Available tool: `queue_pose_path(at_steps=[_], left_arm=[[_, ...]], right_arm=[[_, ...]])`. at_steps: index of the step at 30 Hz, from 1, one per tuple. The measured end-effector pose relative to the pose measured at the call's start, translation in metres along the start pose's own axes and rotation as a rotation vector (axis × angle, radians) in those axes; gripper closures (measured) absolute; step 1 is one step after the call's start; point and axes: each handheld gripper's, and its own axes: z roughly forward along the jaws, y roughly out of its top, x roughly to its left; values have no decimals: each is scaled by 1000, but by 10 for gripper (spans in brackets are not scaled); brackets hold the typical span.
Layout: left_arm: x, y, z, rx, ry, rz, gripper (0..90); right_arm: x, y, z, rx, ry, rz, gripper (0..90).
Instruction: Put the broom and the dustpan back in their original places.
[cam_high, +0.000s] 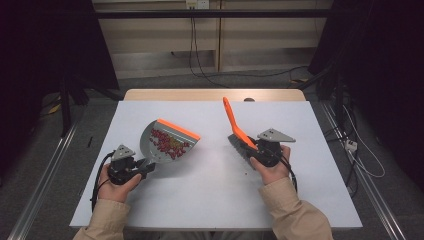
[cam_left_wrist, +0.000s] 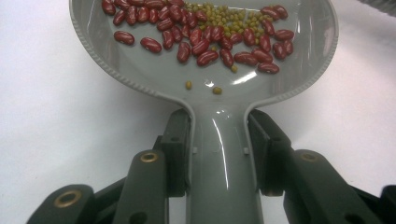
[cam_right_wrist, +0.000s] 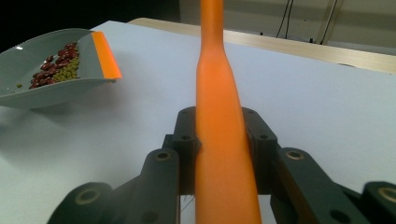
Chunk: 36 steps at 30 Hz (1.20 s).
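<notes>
Over the white table (cam_high: 210, 200), my left gripper (cam_left_wrist: 219, 154) pinched the handle of a grey plastic dustpan with an orange lip (cam_high: 167, 140), which carried red kidney beans (cam_left_wrist: 196, 42) and small green beans (cam_left_wrist: 224, 16). My right gripper (cam_right_wrist: 222, 140) clamped the orange-handled brush (cam_high: 235, 125), bristles near the tabletop.

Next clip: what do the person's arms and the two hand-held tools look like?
Both forearms wear beige sleeves. The left tool and right tool are black, each topped by a grey three-cornered plate with small holes. A black cable trails from each. Up close, the dark jaw links carry brass-coloured rivets.
</notes>
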Motion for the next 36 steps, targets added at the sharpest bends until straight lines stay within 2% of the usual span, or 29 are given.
queue_pose_path(at_steps=[5,11,15,20,23,30,33,35,36], left_arm=[[1,-1,1,-1,8,-1,631],[-6,-2,3,26,-40,37,631],[-14,-4,6,71,-103,90,631],[-28,-3,9,97,-194,152,631],[-37,-2,11,121,-227,197,631],[-54,-2,18,163,-281,267,630],[-61,-1,20,166,-302,289,630],[-66,0,22,181,-316,319,631],[-69,0,23,189,-312,327,631]], right_arm=[[-4,-2,-3,0,-11,1,712],[-5,-5,-5,-1,-22,1,712],[-6,-9,-7,0,-36,-6,712],[-9,-15,-9,3,-52,-12,712],[-10,-18,-10,6,-64,-6,713],[-4,-23,-8,6,-82,-41,712],[-2,-25,-6,7,-99,-60,713],[-1,-26,-5,8,-104,-63,713],[0,-27,-5,14,-103,-65,713]])
